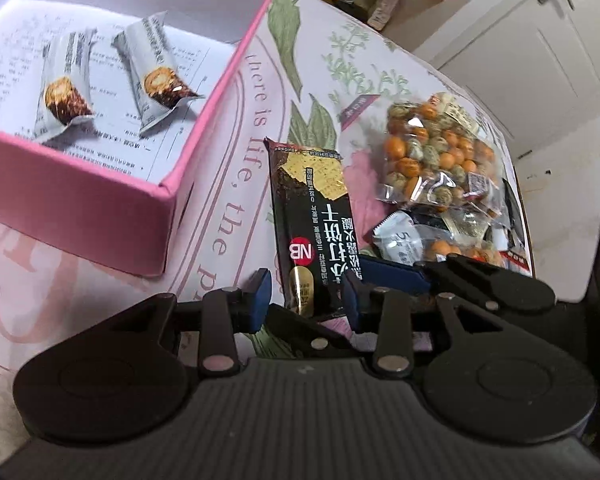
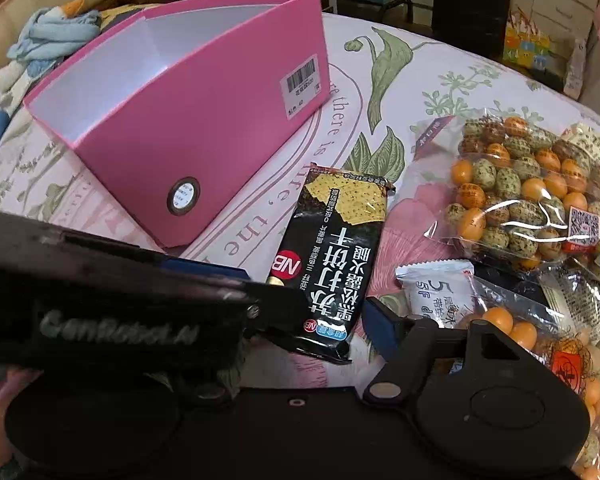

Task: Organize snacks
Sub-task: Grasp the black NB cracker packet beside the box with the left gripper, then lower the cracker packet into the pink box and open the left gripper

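A black cracker packet (image 1: pixel 312 224) lies on the flowered tablecloth, also in the right wrist view (image 2: pixel 332 256). My left gripper (image 1: pixel 306 296) is open, its blue pads (image 1: pixel 260 294) on either side of the packet's near end. My right gripper (image 2: pixel 320 320) is open just behind the same packet end; its left finger is hidden by the left gripper's body (image 2: pixel 112 304). A pink box (image 1: pixel 100 184) at the left holds two silver-wrapped snack bars (image 1: pixel 66 88); the box also shows in the right wrist view (image 2: pixel 204 120).
Clear bags of orange and speckled nuts (image 1: pixel 432 152) and small white sachets (image 1: pixel 400 240) lie to the right, also in the right wrist view (image 2: pixel 524 184). The table edge (image 1: pixel 516 168) runs behind them. A blue cloth (image 2: pixel 56 28) lies beyond the box.
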Demonstrator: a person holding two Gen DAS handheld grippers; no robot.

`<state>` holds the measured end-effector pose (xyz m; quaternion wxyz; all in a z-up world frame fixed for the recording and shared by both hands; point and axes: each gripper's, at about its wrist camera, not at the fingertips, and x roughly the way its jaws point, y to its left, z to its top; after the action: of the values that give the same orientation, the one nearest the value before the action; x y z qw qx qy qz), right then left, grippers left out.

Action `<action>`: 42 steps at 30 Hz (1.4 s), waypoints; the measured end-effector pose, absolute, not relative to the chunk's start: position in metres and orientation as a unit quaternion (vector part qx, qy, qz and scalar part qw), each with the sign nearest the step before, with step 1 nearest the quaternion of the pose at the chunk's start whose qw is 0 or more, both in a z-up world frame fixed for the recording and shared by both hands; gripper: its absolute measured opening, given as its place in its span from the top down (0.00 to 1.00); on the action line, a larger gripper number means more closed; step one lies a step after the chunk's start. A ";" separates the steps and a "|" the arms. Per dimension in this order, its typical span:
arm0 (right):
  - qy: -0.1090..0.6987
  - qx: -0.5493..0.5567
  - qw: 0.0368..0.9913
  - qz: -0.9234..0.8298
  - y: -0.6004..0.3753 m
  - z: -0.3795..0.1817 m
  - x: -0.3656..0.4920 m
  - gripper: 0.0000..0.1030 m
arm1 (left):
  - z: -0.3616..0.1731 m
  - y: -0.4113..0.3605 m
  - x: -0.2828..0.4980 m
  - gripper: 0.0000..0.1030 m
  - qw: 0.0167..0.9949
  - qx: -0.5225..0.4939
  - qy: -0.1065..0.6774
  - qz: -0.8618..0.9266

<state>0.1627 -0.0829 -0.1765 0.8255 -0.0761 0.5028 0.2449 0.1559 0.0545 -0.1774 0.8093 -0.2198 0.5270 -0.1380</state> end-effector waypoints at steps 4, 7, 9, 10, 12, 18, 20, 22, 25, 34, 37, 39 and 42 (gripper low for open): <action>0.481 -0.100 0.836 0.243 -0.076 -0.181 0.159 0.22 | -0.181 0.047 0.161 0.63 0.808 -0.230 0.522 -0.148; 0.472 -0.110 0.844 0.229 -0.071 -0.182 0.158 0.24 | -0.183 0.047 0.162 0.66 0.811 -0.235 0.514 -0.148; 0.469 -0.116 0.846 0.225 -0.070 -0.179 0.157 0.31 | -0.182 0.052 0.162 0.66 0.810 -0.246 0.511 -0.149; 0.469 -0.120 0.847 0.222 -0.070 -0.178 0.156 0.35 | -0.181 0.054 0.162 0.66 0.809 -0.247 0.511 -0.151; 0.475 -0.107 0.845 0.219 -0.071 -0.174 0.155 0.36 | -0.178 0.059 0.161 0.66 0.805 -0.252 0.513 -0.159; 0.478 -0.102 0.844 0.221 -0.067 -0.160 0.144 0.38 | -0.165 0.067 0.154 0.66 0.801 -0.239 0.520 -0.173; 0.476 -0.100 0.845 0.223 -0.066 -0.155 0.140 0.38 | -0.159 0.069 0.150 0.66 0.802 -0.232 0.522 -0.178; 0.477 -0.095 0.844 0.225 -0.066 -0.149 0.135 0.38 | -0.153 0.071 0.144 0.66 0.803 -0.226 0.521 -0.182; 0.479 -0.095 0.842 0.231 -0.064 -0.139 0.128 0.38 | -0.143 0.075 0.132 0.66 0.805 -0.221 0.518 -0.184; 0.455 -0.119 0.846 0.253 -0.048 -0.113 0.102 0.38 | -0.105 0.079 0.098 0.66 0.831 -0.163 0.501 -0.176; 0.454 -0.108 0.847 0.254 -0.045 -0.107 0.090 0.38 | -0.097 0.084 0.092 0.66 0.828 -0.158 0.508 -0.176; 0.447 -0.102 0.853 0.251 -0.044 -0.103 0.083 0.38 | -0.092 0.087 0.086 0.66 0.829 -0.155 0.507 -0.178; 0.438 -0.106 0.857 0.249 -0.039 -0.096 0.072 0.38 | -0.084 0.091 0.077 0.66 0.832 -0.151 0.502 -0.182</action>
<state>0.0724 -0.0389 -0.0961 0.8571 -0.1057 0.4382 0.2494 0.0772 0.0910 -0.0842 0.8317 -0.1511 0.5021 -0.1824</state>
